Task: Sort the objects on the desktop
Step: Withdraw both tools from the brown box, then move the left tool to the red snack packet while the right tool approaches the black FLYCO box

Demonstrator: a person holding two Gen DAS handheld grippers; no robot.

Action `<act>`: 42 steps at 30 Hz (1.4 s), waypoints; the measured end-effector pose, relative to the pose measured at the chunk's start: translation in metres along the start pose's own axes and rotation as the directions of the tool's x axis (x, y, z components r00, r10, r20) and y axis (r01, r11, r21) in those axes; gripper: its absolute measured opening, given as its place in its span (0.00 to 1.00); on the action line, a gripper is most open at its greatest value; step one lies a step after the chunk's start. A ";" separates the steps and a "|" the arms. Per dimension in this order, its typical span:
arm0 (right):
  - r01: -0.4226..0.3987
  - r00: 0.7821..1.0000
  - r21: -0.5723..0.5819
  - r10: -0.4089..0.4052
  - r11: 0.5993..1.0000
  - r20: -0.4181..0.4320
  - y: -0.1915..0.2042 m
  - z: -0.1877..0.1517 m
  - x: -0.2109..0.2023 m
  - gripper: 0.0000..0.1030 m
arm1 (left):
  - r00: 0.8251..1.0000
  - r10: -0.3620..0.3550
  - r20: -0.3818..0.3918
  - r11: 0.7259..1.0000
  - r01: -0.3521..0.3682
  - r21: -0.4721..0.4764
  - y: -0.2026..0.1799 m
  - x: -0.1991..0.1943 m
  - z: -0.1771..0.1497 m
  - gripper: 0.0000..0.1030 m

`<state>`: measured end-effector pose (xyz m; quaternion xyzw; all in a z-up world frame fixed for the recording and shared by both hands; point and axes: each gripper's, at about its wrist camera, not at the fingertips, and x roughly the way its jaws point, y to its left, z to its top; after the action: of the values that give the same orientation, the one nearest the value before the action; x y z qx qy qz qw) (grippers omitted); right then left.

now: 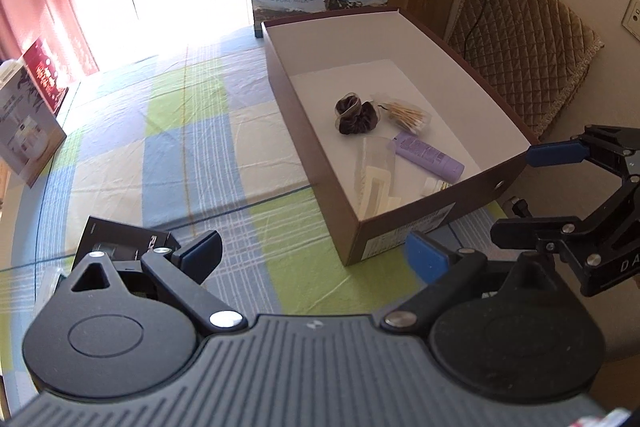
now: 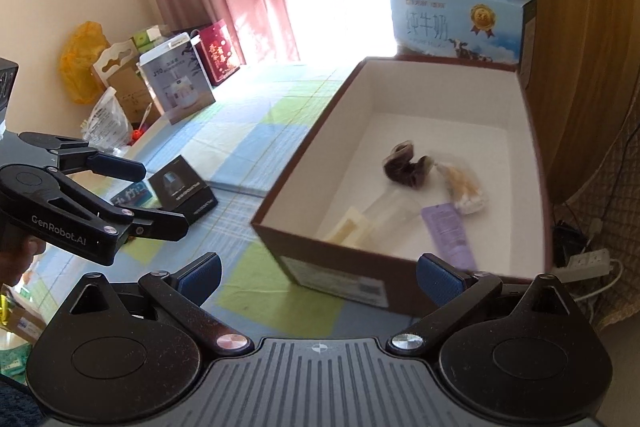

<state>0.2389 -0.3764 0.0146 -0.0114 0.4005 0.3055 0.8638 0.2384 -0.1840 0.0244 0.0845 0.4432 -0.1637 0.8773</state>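
left gripper point(image 1: 314, 259) – wide apart, empty | right gripper point(image 2: 319, 273) – same | box point(image 1: 400, 227) near

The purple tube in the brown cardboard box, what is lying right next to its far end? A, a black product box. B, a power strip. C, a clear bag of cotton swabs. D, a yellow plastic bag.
C: in the left wrist view the purple tube lies in the brown cardboard box with the clear bag of cotton swabs just beyond its far end.
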 end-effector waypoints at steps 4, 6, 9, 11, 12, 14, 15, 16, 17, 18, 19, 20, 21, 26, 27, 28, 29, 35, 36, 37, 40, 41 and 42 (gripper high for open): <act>-0.015 1.000 -0.007 0.015 1.000 -0.018 0.014 -0.003 0.007 0.98 | 1.000 0.016 -0.012 1.000 -0.016 -0.021 0.010 -0.004 -0.011 0.94; -0.024 0.999 -0.011 0.024 1.000 -0.026 0.022 -0.005 0.010 0.98 | 0.999 0.029 -0.022 0.999 -0.030 -0.036 0.015 -0.005 -0.018 0.94; -0.045 0.998 -0.014 0.045 0.999 -0.041 0.033 -0.008 0.017 0.98 | 0.998 0.042 -0.044 0.997 -0.045 -0.061 0.024 -0.006 -0.030 0.94; -0.057 0.997 -0.021 0.056 0.998 -0.055 0.041 -0.010 0.022 0.98 | 0.997 0.046 -0.061 0.996 -0.050 -0.075 0.028 -0.007 -0.040 0.94; -0.061 0.996 -0.027 0.060 0.998 -0.063 0.045 -0.011 0.024 0.98 | 0.996 0.048 -0.070 0.995 -0.054 -0.082 0.031 -0.008 -0.045 0.94; -0.075 0.994 -0.039 0.072 0.996 -0.079 0.054 -0.014 0.030 0.98 | 0.995 0.056 -0.088 0.993 -0.064 -0.097 0.036 -0.010 -0.056 0.94; -0.083 0.993 -0.043 0.079 0.996 -0.085 0.058 -0.015 0.033 0.98 | 0.994 0.060 -0.095 0.992 -0.070 -0.105 0.039 -0.010 -0.060 0.94; -0.092 0.992 -0.046 0.088 0.995 -0.090 0.062 -0.016 0.036 0.98 | 0.993 0.064 -0.102 0.991 -0.075 -0.114 0.042 -0.012 -0.065 0.94; -0.103 0.991 -0.048 0.098 0.994 -0.095 0.066 -0.016 0.038 0.98 | 0.992 0.068 -0.107 0.989 -0.081 -0.123 0.046 -0.014 -0.069 0.94; -0.114 0.989 -0.051 0.108 0.992 -0.100 0.070 -0.017 0.041 0.98 | 0.991 0.074 -0.113 0.987 -0.089 -0.133 0.049 -0.015 -0.074 0.94; -0.122 0.988 -0.055 0.116 0.991 -0.104 0.073 -0.017 0.043 0.98 | 0.990 0.080 -0.116 0.985 -0.097 -0.143 0.053 -0.017 -0.077 0.94; -0.128 0.987 -0.059 0.122 0.990 -0.109 0.078 -0.017 0.047 0.98 | 0.989 0.087 -0.120 0.983 -0.105 -0.152 0.056 -0.019 -0.081 0.94; -0.135 0.985 -0.064 0.127 0.989 -0.114 0.082 -0.017 0.050 0.98 | 0.988 0.093 -0.124 0.980 -0.113 -0.163 0.060 -0.020 -0.085 0.94; -0.174 0.977 -0.088 0.160 0.981 -0.144 0.102 -0.017 0.067 0.98 | 0.981 0.131 -0.145 0.964 -0.160 -0.213 0.081 -0.030 -0.102 0.94; -0.182 0.975 -0.095 0.167 0.979 -0.149 0.106 -0.017 0.070 0.98 | 0.979 0.140 -0.150 0.960 -0.171 -0.222 0.085 -0.032 -0.106 0.94; -0.190 0.973 -0.103 0.173 0.976 -0.156 0.110 -0.017 0.073 0.98 | 0.977 0.147 -0.154 0.956 -0.180 -0.231 0.089 -0.034 -0.109 0.94; -0.196 0.971 -0.111 0.177 0.974 -0.161 0.114 -0.016 0.076 0.98 | 0.975 0.154 -0.159 0.952 -0.189 -0.242 0.093 -0.035 -0.112 0.94; -0.233 0.960 -0.144 0.204 0.962 -0.190 0.135 -0.013 0.095 0.98 | 0.966 0.183 -0.181 0.929 -0.230 -0.289 0.113 -0.043 -0.127 0.94; -0.236 0.959 -0.148 0.206 0.960 -0.195 0.138 -0.013 0.098 0.98 | 0.965 0.187 -0.183 0.926 -0.236 -0.294 0.115 -0.044 -0.129 0.94; -0.240 0.958 -0.152 0.208 0.959 -0.199 0.141 -0.013 0.101 0.98 | 0.963 0.194 -0.187 0.922 -0.244 -0.300 0.119 -0.044 -0.131 0.94; -0.248 0.954 -0.164 0.211 0.955 -0.212 0.148 -0.013 0.109 0.98 | 0.958 0.209 -0.196 0.913 -0.263 -0.313 0.127 -0.046 -0.136 0.94; -0.248 0.954 -0.166 0.211 0.954 -0.215 0.151 -0.013 0.111 0.98 | 0.957 0.211 -0.199 0.910 -0.267 -0.318 0.130 -0.045 -0.137 0.94; -0.248 0.953 -0.169 0.209 0.954 -0.217 0.153 -0.013 0.114 0.98 | 0.956 0.213 -0.201 0.908 -0.269 -0.322 0.132 -0.046 -0.138 0.94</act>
<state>0.2038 -0.1964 -0.0396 -0.0792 0.4508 0.4388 0.7733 0.1577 -0.0107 -0.0203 -0.0036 0.5205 0.0338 0.8532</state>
